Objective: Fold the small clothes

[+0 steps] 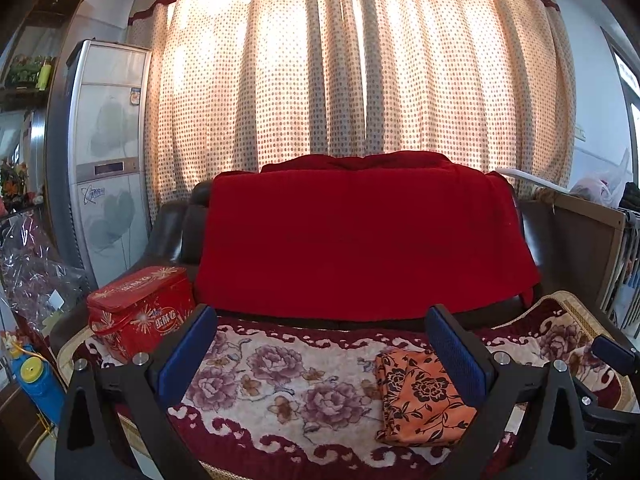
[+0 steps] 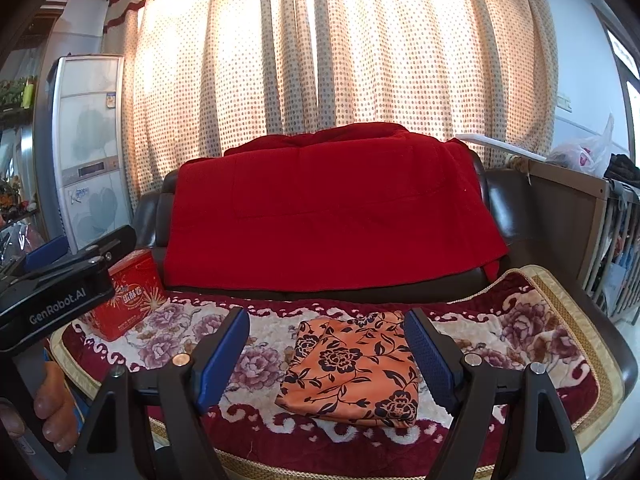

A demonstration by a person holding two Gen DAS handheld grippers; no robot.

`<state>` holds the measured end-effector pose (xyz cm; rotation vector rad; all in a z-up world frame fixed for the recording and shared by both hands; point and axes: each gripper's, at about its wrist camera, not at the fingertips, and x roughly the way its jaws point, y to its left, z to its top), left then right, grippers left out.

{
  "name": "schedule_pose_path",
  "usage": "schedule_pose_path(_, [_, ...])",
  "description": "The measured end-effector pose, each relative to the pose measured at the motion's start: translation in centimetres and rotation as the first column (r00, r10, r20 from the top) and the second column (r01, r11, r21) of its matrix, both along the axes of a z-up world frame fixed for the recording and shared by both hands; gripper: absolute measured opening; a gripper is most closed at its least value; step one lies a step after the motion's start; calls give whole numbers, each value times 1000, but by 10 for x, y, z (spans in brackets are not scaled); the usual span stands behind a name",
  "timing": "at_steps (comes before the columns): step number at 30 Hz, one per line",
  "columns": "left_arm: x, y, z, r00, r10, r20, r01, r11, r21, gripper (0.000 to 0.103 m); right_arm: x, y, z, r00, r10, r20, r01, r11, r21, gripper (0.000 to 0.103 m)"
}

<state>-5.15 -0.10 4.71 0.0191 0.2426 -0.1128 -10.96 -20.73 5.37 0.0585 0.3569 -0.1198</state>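
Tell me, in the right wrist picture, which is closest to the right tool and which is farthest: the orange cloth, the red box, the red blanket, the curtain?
1. Orange cloth: on the flowery mat, just ahead of the right tool.
2. Red box: at the left of the seat.
3. Red blanket: draped over the sofa back.
4. Curtain: behind the sofa, farthest.

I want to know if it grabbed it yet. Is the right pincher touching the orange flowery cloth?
Apart. In the right wrist view the right gripper stands wide open above the orange cloth, neither blue pad pressing it.
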Motion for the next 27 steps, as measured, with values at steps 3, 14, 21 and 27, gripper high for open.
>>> schedule_pose_path(3, [4,7,-4,1000,3,-11,-3,1000,-10,103,2,7,0,1000,-4,-7,4,1000,-13,82])
schedule_pose_path(14, [7,40,-10,999,48,-19,-49,998,-35,103,7,34,1,1000,5,-21,-6,999,-47,82])
schedule_pose_path(21, [-1,62,-11,996,81,-22,-82,995,-51,103,5,48,3,999,28,-19,-29,998,-50,82])
schedule_pose_path(27, [-12,71,-7,994,106,-13,-106,993,-49,103,-3,56,8,999,47,-7,-47,997,-57,82])
